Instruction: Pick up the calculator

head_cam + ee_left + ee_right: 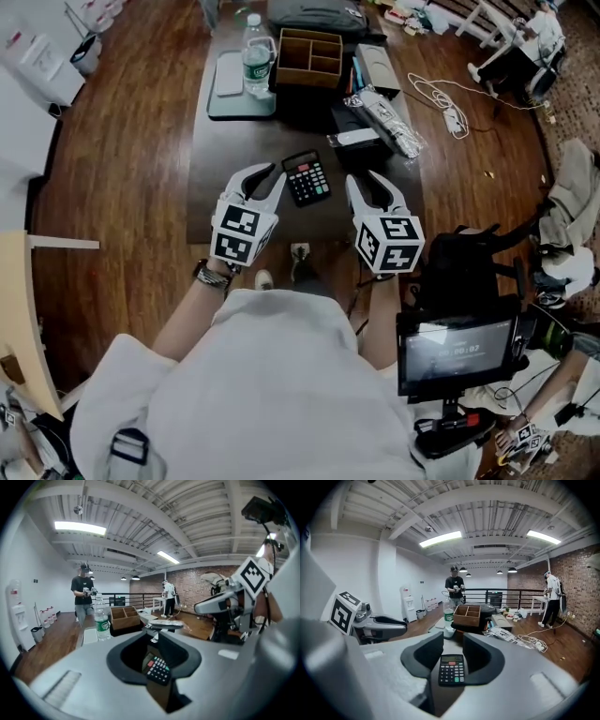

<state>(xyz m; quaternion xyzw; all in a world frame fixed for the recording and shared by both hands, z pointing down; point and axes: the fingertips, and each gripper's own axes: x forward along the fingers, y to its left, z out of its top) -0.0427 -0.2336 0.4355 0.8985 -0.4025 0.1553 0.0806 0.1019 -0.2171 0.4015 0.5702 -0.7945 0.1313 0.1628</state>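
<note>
a pale tray (230, 89) sits on the far left of the dark table (225, 150), and a clear water bottle (255, 56) with a green label stands upright at its right edge. nearer the person, the left gripper (265, 178) hangs over the near part of the table, its marker cube toward the camera. in the left gripper view its jaws stand partly apart with nothing between the pads; the gap frames the calculator (158, 668), which lies further on and a little to the right.

the black calculator (307, 178) lies flat on the table, keys up, between the two grippers and just ahead of their tips. neither gripper has hold of it. beyond it, at the table's far end, sits an open wooden box (311, 56) with compartments.

the right gripper (367, 180) hangs level with the left one, just right of the calculator. in the right gripper view its jaws are wide apart and empty, and the calculator (452, 670) shows in the opening, lying on the table beyond the pads. a foil-wrapped bundle (389, 120) lies further back on the right.
</note>
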